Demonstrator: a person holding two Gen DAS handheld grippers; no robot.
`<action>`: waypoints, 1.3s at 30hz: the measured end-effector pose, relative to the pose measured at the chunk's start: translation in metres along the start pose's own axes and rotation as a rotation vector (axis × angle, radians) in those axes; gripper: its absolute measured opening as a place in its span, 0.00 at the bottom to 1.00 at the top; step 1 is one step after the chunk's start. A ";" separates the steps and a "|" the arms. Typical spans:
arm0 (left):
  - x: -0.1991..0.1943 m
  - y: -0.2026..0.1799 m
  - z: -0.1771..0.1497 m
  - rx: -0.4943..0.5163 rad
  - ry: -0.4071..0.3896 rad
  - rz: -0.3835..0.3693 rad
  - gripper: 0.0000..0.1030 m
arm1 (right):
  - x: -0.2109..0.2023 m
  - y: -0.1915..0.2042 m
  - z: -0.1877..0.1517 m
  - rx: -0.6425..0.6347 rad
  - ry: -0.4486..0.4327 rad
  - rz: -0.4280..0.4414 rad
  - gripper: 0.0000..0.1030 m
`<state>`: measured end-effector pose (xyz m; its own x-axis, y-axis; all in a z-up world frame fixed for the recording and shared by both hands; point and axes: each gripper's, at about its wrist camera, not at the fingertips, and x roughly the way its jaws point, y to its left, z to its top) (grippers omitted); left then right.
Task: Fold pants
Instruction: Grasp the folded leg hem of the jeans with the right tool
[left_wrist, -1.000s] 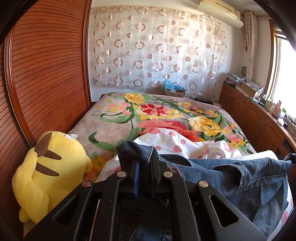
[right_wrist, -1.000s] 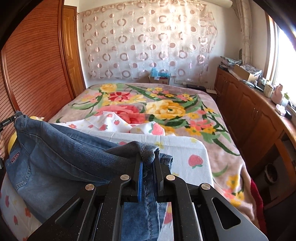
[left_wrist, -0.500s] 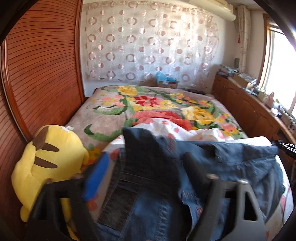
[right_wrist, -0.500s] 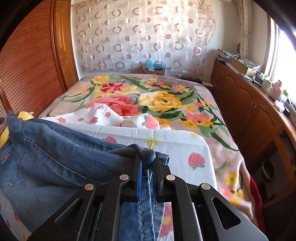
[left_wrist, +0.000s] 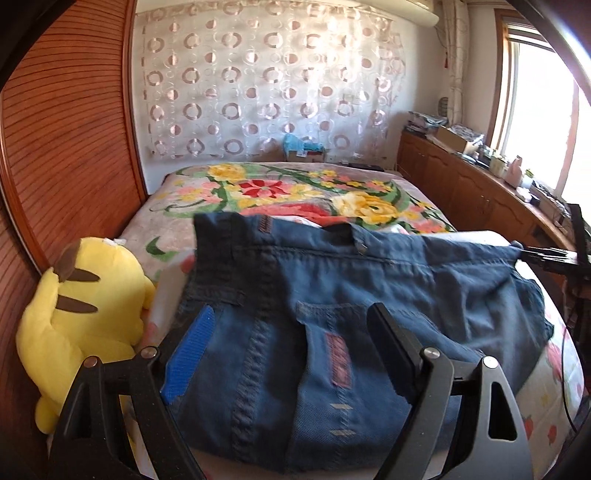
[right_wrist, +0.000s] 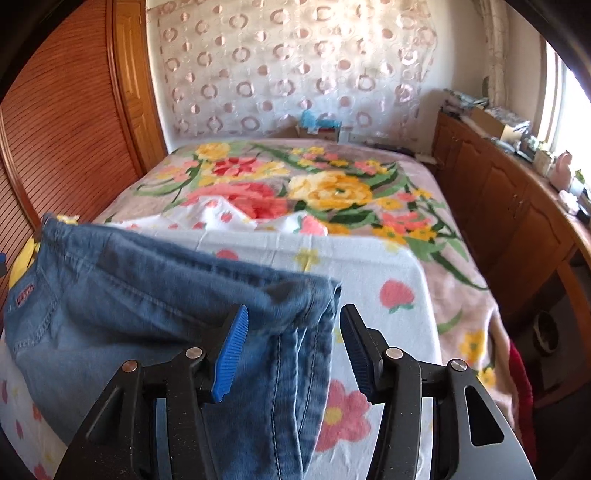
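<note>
Blue denim pants (left_wrist: 369, 280) lie spread on the white flowered sheet, waistband running across the bed. My left gripper (left_wrist: 286, 314) hovers over the back-pocket end, its jaws wide open and the pads clear of the cloth. My right gripper (right_wrist: 293, 312) is opening its jaws. The other waistband end of the pants (right_wrist: 147, 288) sags between the blue pads (right_wrist: 229, 350), which no longer press on it. In the left wrist view the right gripper (left_wrist: 546, 254) shows at the far right by the pants' corner.
A yellow plush toy (left_wrist: 81, 314) sits at the bed's left edge against the slatted wooden wall (left_wrist: 66, 147). A floral blanket (right_wrist: 332, 192) covers the far half of the bed. Wooden cabinets (right_wrist: 517, 206) with clutter on top line the right side.
Both grippers were shut on the waistband and have opened, the left one first. The pants have dropped onto the sheet. The left gripper has shifted over the pants.
</note>
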<state>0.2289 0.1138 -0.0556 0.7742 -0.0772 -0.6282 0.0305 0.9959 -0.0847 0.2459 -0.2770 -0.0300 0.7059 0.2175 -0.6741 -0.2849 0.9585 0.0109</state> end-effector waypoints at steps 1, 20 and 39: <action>0.000 -0.003 -0.002 0.000 0.006 -0.007 0.83 | 0.002 -0.002 0.000 0.000 0.009 0.008 0.52; -0.008 -0.028 -0.036 -0.007 0.058 -0.016 0.83 | 0.042 -0.039 0.050 0.077 -0.015 0.096 0.05; -0.054 -0.050 -0.056 0.002 0.005 -0.037 0.83 | -0.025 -0.030 -0.024 0.031 0.062 0.059 0.44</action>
<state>0.1507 0.0658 -0.0606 0.7693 -0.1147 -0.6285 0.0607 0.9924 -0.1067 0.2211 -0.3154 -0.0307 0.6464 0.2626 -0.7164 -0.3041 0.9498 0.0737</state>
